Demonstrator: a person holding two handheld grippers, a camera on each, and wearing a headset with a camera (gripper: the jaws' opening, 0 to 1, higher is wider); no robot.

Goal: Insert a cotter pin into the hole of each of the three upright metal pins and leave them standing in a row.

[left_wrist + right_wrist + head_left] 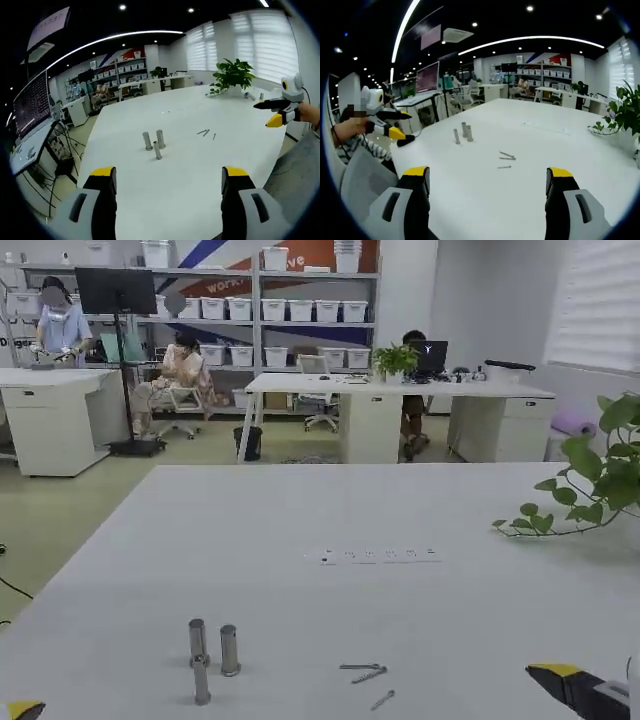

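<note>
cotter pins: flat on table, right of upright metal pins, nearer right gripper than left gripper; both open, empty

Table: white, matt, smooth, no grain visible; soft glare only.
Three upright pins: grey metal, satin finish, dull highlights down the sides.
Cotter pins: thin bare metal wire, a little brighter than the pins.
Left gripper, right gripper: smooth hard plastic by the look, grey bodies, black jaws with yellow tips, slight sheen.
Floor: pale, smooth, low gloss.
Shelf bins: whitish plastic.
Plant: leaves smooth, lightly glossy.
</note>
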